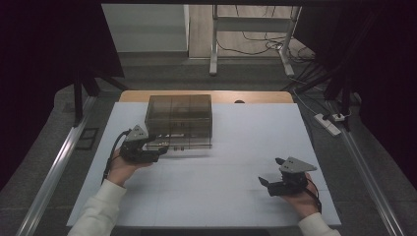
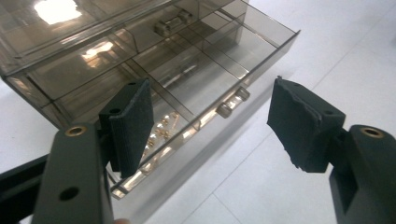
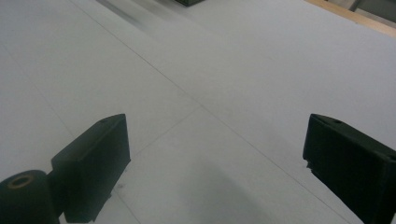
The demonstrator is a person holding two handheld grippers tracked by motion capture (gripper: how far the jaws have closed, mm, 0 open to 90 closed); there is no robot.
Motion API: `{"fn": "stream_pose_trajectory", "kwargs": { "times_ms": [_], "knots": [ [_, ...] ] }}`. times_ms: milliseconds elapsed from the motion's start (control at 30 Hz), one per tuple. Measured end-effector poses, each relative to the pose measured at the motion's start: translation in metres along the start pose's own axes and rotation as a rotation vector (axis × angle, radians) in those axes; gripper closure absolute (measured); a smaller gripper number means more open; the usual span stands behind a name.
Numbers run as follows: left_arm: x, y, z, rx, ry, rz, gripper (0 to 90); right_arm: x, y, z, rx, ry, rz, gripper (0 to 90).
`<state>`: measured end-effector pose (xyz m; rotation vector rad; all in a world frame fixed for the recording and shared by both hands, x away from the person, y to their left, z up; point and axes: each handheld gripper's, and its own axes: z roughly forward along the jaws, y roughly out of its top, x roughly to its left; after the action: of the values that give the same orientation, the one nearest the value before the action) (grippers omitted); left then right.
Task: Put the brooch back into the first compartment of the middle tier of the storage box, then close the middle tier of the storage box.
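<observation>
Black left tongs (image 2: 210, 121) agape over drawer (image 2: 196, 88).

Setting: recording lab or test bench, not a home.

You work at a white-topped table (image 1: 231, 191) with a wooden edge (image 1: 206, 96) showing at its far side, hemmed in left and right by black curtains (image 1: 44, 59) and framed by metal rails (image 1: 54, 172) along the grey floor (image 1: 162, 73). Beyond your table stands the metal leg frame (image 1: 214, 44) of another bench, with loose cables (image 1: 255, 44) trailing under it. A white power strip (image 1: 328, 124) lies on the floor to your right, more cables running to it. The one item of stock on your table is a smoky clear-plastic drawer organiser (image 1: 180, 120), its compartments holding small brass parts (image 2: 159, 133).
</observation>
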<state>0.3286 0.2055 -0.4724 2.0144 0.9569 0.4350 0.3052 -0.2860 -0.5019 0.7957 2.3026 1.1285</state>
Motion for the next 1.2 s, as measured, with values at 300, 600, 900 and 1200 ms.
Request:
{"fn": "stream_pose_trajectory", "kwargs": {
  "times_ms": [300, 600, 900, 1200],
  "knots": [
    [-0.006, -0.003, -0.003, 0.010, -0.012, 0.018, 30.2, 0.000, 0.000, 0.000, 0.000, -0.002, 0.001, 7.1],
    [-0.011, -0.005, -0.004, 0.017, -0.022, 0.025, 29.6, 0.000, 0.000, 0.001, 0.003, -0.001, 0.001, 7.2],
    [-0.017, -0.007, -0.003, 0.027, -0.028, 0.039, 29.6, 0.000, 0.000, 0.001, 0.003, -0.001, 0.001, 7.2],
    [-0.022, -0.010, 0.003, 0.045, -0.034, 0.048, 29.9, 0.000, 0.000, 0.001, 0.001, -0.002, 0.000, 7.2]
  ]
}}
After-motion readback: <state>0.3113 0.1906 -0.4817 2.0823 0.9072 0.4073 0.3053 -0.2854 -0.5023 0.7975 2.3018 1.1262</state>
